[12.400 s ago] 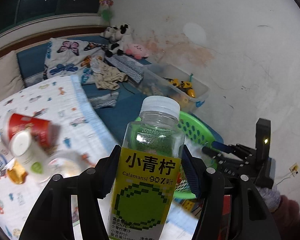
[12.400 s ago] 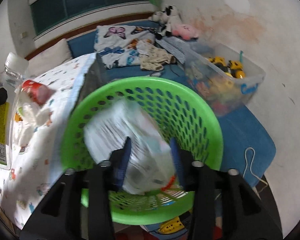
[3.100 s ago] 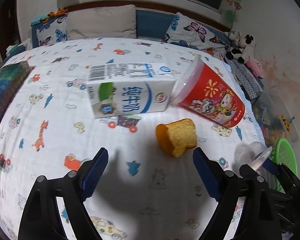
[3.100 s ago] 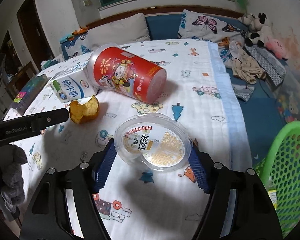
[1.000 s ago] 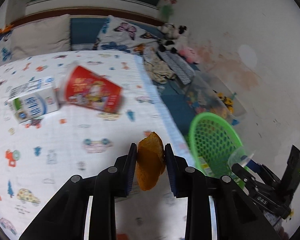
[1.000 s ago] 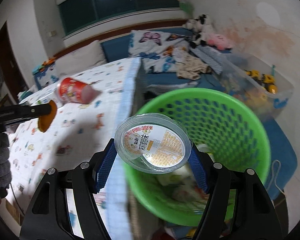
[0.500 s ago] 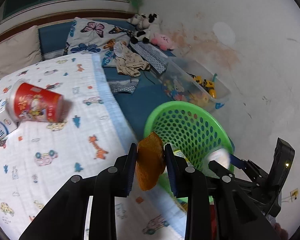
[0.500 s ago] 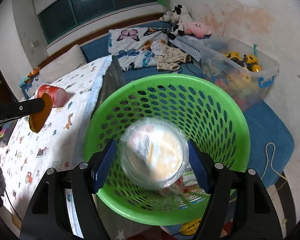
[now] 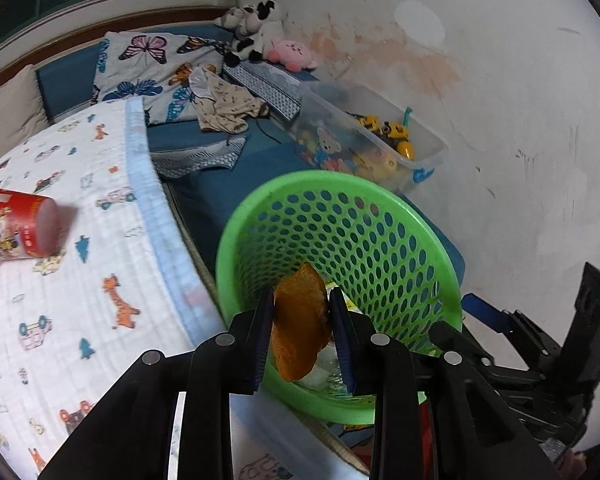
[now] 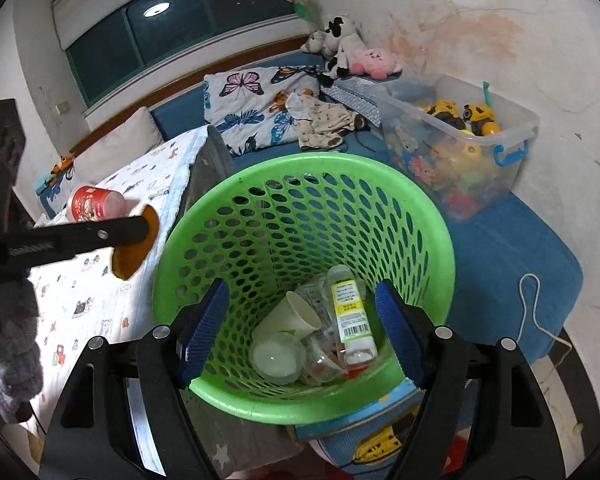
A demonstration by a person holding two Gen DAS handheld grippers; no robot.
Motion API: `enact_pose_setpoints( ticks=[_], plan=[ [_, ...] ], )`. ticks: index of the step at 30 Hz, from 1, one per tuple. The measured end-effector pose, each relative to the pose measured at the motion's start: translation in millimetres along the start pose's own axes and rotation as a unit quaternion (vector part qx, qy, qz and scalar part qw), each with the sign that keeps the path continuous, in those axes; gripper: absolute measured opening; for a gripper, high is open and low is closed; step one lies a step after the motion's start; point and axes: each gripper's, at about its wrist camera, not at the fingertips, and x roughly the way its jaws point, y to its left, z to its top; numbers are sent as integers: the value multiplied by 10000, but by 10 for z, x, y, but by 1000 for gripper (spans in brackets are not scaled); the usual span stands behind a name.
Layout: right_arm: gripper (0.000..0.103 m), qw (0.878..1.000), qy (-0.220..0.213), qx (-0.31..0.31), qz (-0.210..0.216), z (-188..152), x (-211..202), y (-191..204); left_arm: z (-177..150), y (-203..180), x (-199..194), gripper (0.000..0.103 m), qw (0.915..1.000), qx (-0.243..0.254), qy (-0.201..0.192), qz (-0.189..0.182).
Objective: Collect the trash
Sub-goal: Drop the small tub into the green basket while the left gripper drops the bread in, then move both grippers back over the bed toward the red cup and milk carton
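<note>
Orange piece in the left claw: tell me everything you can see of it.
The orange piece looks like a bitten chunk of bread or cake, crumbly, golden-orange, with an irregular top edge. It stands on end, pinched on both flat sides by the left claw. In the right wrist view it still hangs beside the green basket, over the bed's edge.

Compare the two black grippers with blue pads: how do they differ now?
The left gripper is shut on an orange bread piece; the right gripper is open and empty, its jaws having just widened. Both hang at the green perforated plastic basket.
</note>
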Motion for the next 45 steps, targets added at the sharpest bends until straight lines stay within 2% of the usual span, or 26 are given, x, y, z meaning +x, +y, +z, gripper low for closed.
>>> enact_pose_setpoints(
  ticks=[6,9,11,14,21,30,36,39,40,45],
  plan=[
    [76,10000,-61,19,21,-10,-71,-7,-24,-66,146,29,9998,114,148,50],
    [76,10000,-53,8,39,-14,-74,2,-38,-60,165,36,9998,119,167,57],
    [76,10000,-43,-18,43,-25,-78,21,-54,-48,147,47,9998,118,120,86],
    [76,10000,-34,-43,60,-12,-64,49,-57,-23,93,53,9999,126,25,80],
    [76,9997,-37,-201,121,12,-76,192,-101,135,-130,56,9998,19,-172,77],
    [76,9977,-60,-595,334,112,-61,579,-233,629,-559,60,9963,-410,-491,568],
    [76,9932,-52,-991,614,272,-1,1004,-349,1096,-874,60,9888,-919,-712,937],
    [76,9896,-29,-1226,751,348,47,1230,-413,1346,-1032,61,9824,-1155,-836,1208],
    [76,9881,-12,-1318,795,369,67,1300,-436,1462,-1098,64,9791,-1287,-883,1306],
    [76,9775,68,-1864,987,485,224,1743,-541,1951,-1328,65,9630,-1924,-1001,1602]
  ],
)
